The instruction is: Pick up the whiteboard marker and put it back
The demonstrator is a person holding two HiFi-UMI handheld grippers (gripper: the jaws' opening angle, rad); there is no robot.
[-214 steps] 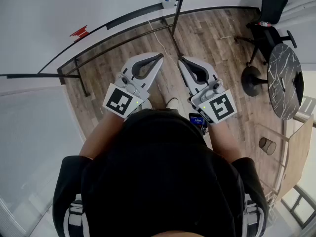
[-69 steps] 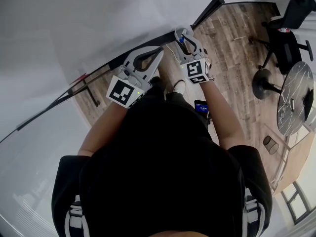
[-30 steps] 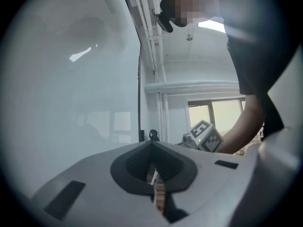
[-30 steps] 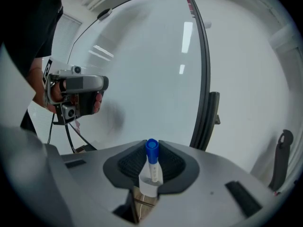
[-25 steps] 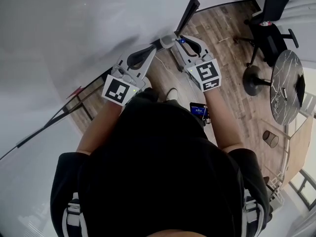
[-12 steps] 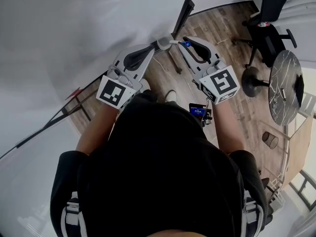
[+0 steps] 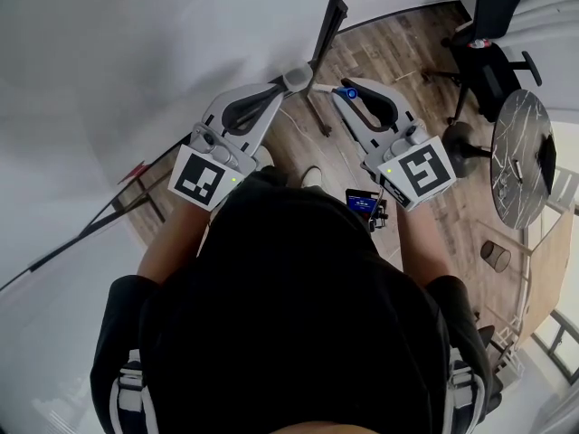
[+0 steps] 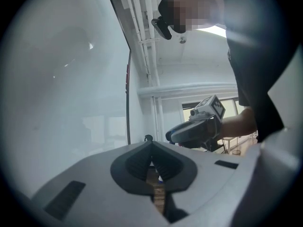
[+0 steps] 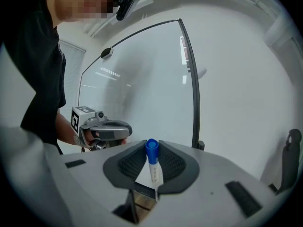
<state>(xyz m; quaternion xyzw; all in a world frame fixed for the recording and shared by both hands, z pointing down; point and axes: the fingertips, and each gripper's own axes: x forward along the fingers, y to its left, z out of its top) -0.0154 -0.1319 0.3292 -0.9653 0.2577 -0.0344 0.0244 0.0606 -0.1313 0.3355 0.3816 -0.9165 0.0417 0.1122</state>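
Observation:
The whiteboard marker (image 9: 153,167) has a white body and a blue cap (image 7: 349,92). It stands upright between the pads of my right gripper (image 9: 151,148), which is shut on it. In the head view my right gripper (image 7: 345,91) hangs over the wooden floor, close to the whiteboard's lower edge. My left gripper (image 7: 292,80) is just to its left with its tips together and nothing between them. The left gripper view shows those pads (image 8: 142,160) meeting at the tip, with the right gripper (image 8: 194,129) beyond them.
The large whiteboard (image 7: 136,52) fills the left and top of the head view, and its black stand post (image 7: 327,16) rises just past the grippers. An office chair (image 7: 493,25) and a round marble table (image 7: 520,147) stand at the right. A phone (image 7: 362,204) hangs at the person's waist.
Both grippers have risen from the whiteboard's lower edge. The right one, with the marker in it, drew back to the right. The left one stayed shut.

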